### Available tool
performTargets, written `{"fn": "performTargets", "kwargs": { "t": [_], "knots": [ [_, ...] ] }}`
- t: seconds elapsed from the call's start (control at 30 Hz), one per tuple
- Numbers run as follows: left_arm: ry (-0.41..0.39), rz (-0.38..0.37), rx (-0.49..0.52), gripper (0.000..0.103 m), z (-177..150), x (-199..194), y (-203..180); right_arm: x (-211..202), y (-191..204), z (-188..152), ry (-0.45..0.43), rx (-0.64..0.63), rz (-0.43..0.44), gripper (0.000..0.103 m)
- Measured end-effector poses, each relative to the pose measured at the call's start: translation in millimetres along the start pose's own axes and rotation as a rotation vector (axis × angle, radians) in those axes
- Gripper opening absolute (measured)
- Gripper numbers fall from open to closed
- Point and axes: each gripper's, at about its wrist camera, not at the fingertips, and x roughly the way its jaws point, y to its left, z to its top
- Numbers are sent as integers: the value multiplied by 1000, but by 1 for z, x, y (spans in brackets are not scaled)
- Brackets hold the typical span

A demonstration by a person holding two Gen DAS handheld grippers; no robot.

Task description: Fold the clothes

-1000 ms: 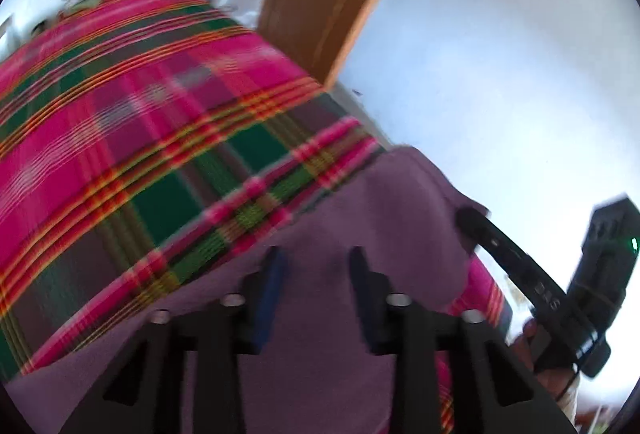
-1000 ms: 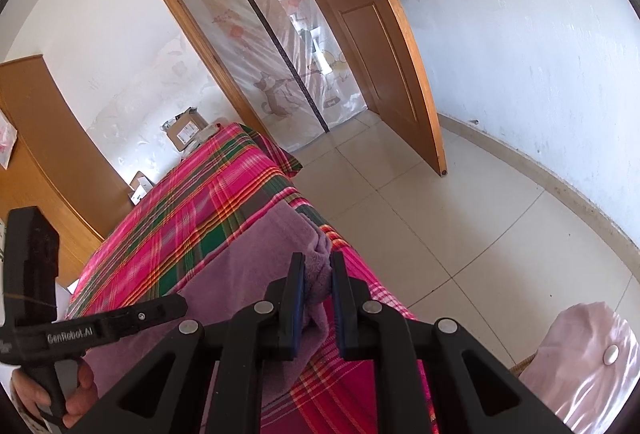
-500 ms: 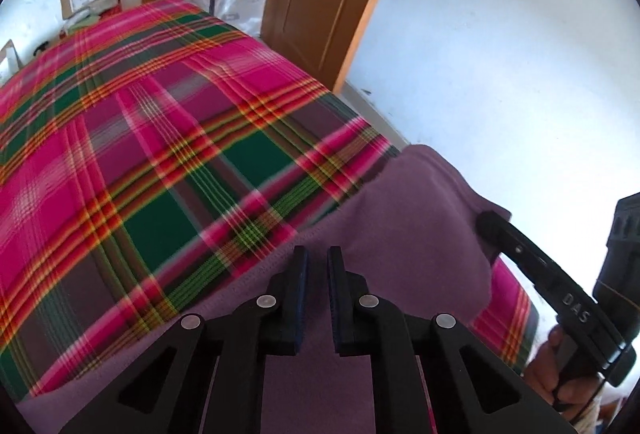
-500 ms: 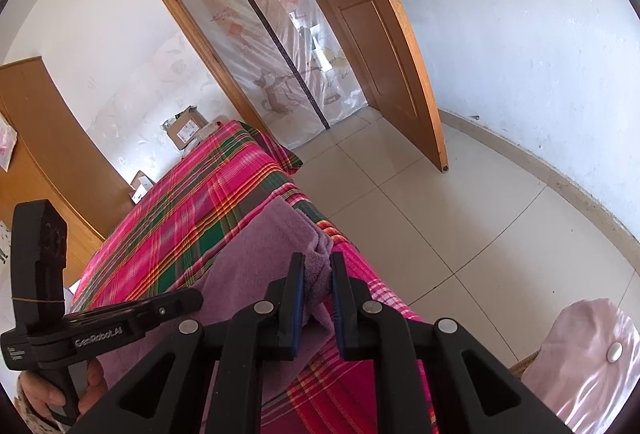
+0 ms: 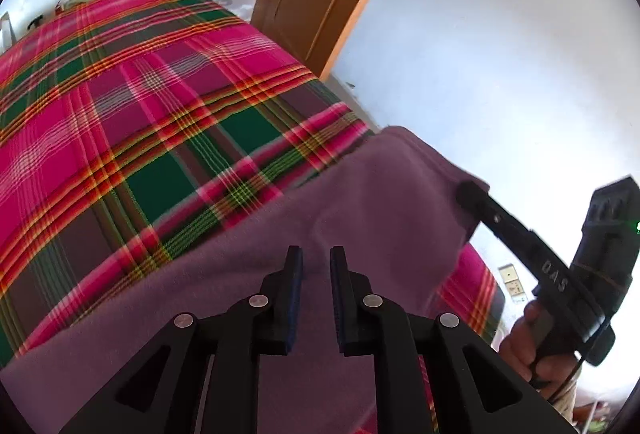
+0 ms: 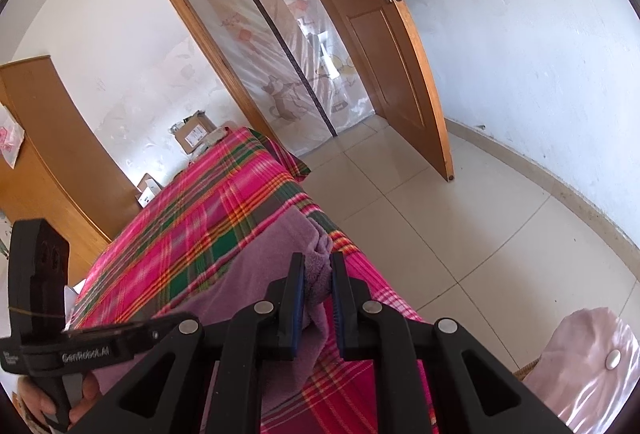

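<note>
A purple fleece garment [image 5: 380, 202] lies across the near end of a bed with a pink and green plaid sheet [image 5: 160, 94]. My left gripper [image 5: 316, 260] points down onto the garment's middle. A raised crease of the cloth sits between its pads, and the jaws are opening slightly. My right gripper [image 6: 318, 266] is shut on the bunched corner of the garment [image 6: 264, 266] at the bed's edge. In the left wrist view, the right gripper [image 5: 466, 192] shows at that corner, held by a hand [image 5: 528, 346].
Right of the bed [image 6: 224, 194] lies a tiled floor [image 6: 460, 254]. Beyond it, a wooden door [image 6: 392, 66] stands open beside a screened doorway [image 6: 288, 66]. Cardboard boxes [image 6: 194, 132] sit past the bed's far end. A pink satin item [image 6: 588, 366] lies at the lower right.
The left gripper's jaws went from wide apart to narrow over the purple cloth, and a crease has risen between them. The right gripper kept its hold and stayed in place.
</note>
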Motion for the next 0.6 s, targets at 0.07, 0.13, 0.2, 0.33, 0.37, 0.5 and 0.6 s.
{"fn": "performTargets", "kwargs": {
  "t": [0.07, 0.13, 0.2, 0.33, 0.37, 0.5, 0.6],
  "knots": [
    [9, -13, -3, 14, -2, 0, -1, -5, 5, 2, -12, -9, 24, 13],
    [18, -25, -6, 14, -4, 1, -1, -12, 12, 3, -25, -30, 49, 13],
    [21, -21, -5, 14, -8, 0, -2, -19, 22, 4, -35, -56, 79, 13],
    [35, -40, -28, 15, -12, 0, 2, -29, 40, 4, -48, -93, 125, 13],
    [34, -43, -29, 14, -12, -1, 3, -32, 45, 3, -48, -107, 141, 13],
    [37, -77, -71, 15, -9, 2, 16, -39, 66, -4, -42, -165, 202, 13],
    [22, -148, -121, 17, -13, -9, 29, -42, 82, -12, -30, -222, 229, 13]
  ]
}}
